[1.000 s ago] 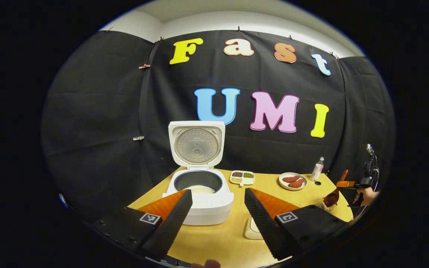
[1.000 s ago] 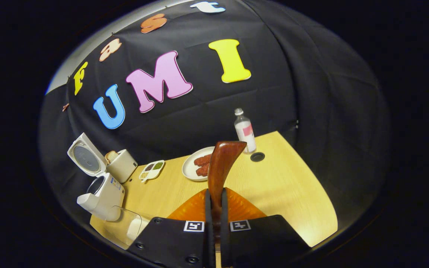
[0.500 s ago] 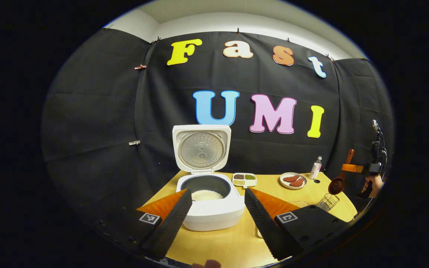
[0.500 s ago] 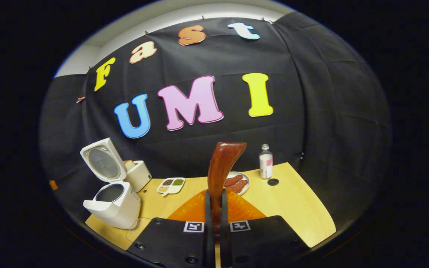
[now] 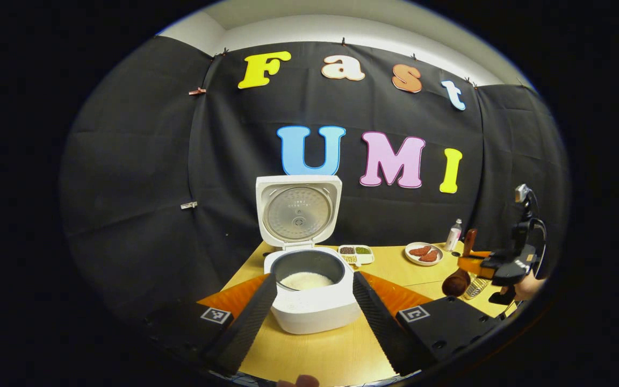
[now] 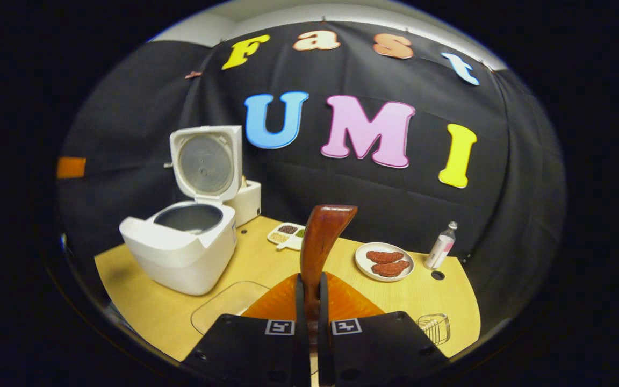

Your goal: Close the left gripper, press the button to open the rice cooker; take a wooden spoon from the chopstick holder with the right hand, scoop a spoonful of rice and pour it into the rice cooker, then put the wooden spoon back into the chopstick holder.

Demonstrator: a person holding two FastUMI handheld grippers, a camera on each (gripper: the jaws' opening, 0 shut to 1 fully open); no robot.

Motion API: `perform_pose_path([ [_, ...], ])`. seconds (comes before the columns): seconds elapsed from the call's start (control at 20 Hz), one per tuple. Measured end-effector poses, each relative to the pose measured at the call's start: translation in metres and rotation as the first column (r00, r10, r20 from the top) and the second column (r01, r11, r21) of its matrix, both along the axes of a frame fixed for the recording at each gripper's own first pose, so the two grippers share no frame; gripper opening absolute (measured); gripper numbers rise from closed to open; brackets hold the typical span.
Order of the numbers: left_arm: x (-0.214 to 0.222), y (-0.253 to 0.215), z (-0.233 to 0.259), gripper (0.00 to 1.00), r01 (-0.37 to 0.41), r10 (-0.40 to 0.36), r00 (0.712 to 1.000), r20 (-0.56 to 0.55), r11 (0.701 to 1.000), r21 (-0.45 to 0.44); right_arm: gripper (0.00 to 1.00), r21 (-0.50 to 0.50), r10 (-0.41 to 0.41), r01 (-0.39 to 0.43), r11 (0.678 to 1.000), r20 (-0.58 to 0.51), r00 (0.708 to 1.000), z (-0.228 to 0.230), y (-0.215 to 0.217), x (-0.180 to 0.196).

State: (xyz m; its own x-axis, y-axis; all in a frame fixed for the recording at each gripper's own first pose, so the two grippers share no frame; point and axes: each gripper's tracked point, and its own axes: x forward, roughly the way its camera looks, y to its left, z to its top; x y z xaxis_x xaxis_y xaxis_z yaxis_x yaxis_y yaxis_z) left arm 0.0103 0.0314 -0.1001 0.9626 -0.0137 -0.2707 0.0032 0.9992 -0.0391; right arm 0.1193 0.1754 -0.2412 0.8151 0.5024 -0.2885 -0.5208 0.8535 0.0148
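Wooden spoon (image 6: 317, 244): standing upright between the right gripper (image 6: 309, 301) fingers, clamped by its handle; in the left gripper view its bowl (image 5: 455, 282) is hanging downward, just beside the wire chopstick holder (image 5: 473, 287).
Rice cooker (image 5: 312, 293): sitting open on the wooden table (image 5: 320, 355), lid (image 5: 299, 212) standing upright, white rice lying in the inner pot (image 5: 306, 280).
Left gripper (image 5: 309, 317): hovering with its fingers spread wide, holding nothing, framing the cooker.
Step in hand: probably returning the spoon to the holder; whether the bowl is carrying rice is hard to tell.
Doing it well: lining the bowl up over the holder's mouth, lowering it straight, and letting go only once it is seated, so the light wire holder is not tipping.
Around: sectioned grain dish (image 5: 355, 251), plate of meat patties (image 6: 384, 262), small bottle (image 6: 440, 246).
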Motion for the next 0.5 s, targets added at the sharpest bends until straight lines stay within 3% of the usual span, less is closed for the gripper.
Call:
perform_pose_path([
  [0.3,0.006,0.025,-0.010,0.98,0.022,-0.022,1.000,-0.004,1.000,-0.010,0.10,-0.233,0.015,-0.012,0.972,0.012,1.000,-0.062,0.026,0.004],
  [0.5,0.012,0.034,-0.018,0.98,0.028,-0.028,1.000,-0.009,0.999,-0.025,0.10,-0.329,0.002,-0.019,0.944,-0.051,0.999,-0.102,0.036,-0.003],
])
